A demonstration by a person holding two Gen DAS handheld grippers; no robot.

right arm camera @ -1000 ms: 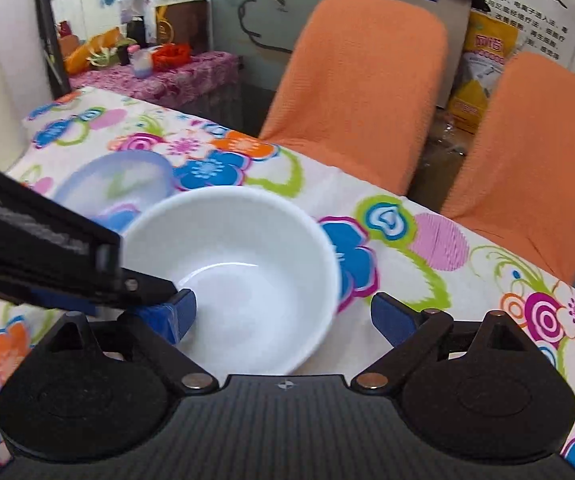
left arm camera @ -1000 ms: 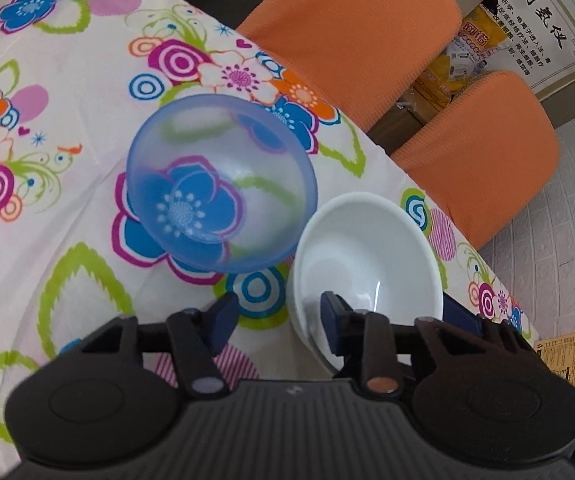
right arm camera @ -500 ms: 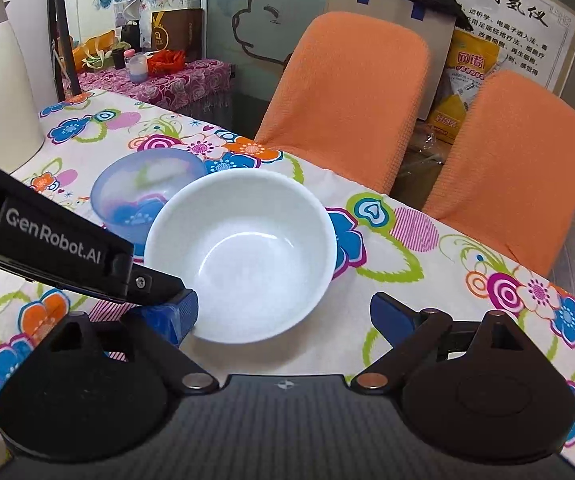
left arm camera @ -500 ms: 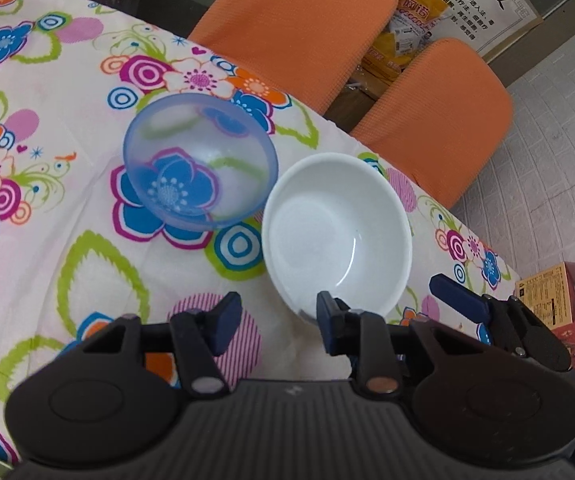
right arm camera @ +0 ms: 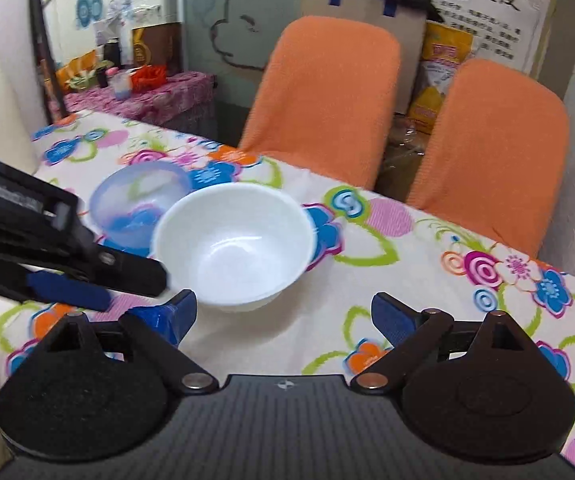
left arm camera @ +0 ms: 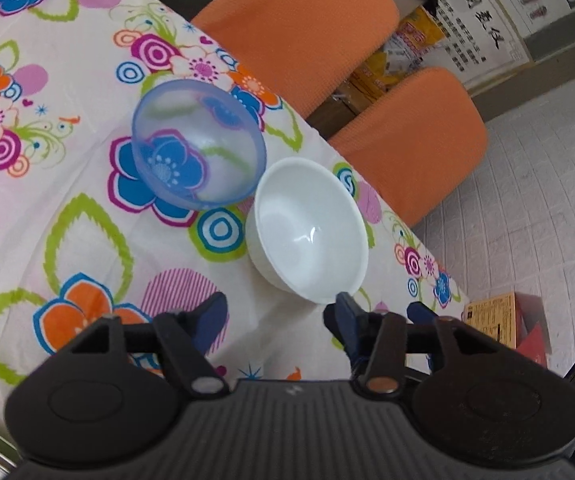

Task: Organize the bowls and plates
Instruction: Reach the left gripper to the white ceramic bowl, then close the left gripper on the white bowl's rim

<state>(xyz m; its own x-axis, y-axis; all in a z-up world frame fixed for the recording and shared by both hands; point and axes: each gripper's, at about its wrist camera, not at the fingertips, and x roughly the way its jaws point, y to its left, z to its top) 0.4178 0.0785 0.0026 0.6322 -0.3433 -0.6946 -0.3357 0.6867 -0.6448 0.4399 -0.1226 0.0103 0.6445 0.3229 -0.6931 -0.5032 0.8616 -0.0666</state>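
Two bowls on flowery tablecloth (left arm camera: 67, 240), side by side, rims just touching — see-through blue bowl (left arm camera: 199, 146), white bowl (left arm camera: 311, 232). Not stacked yet, so job looks barely begun.

Left gripper (left arm camera: 277, 314) wide open, holds nothing, one finger tip right by white bowl rim. Right gripper (right arm camera: 283, 312) wide open too, empty, just in front of white bowl.

No plates seen. Orange chairs (right arm camera: 323, 96) behind table.

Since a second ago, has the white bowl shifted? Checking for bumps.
Cannot tell. The white bowl still sits beside the blue bowl; only the cameras clearly moved.
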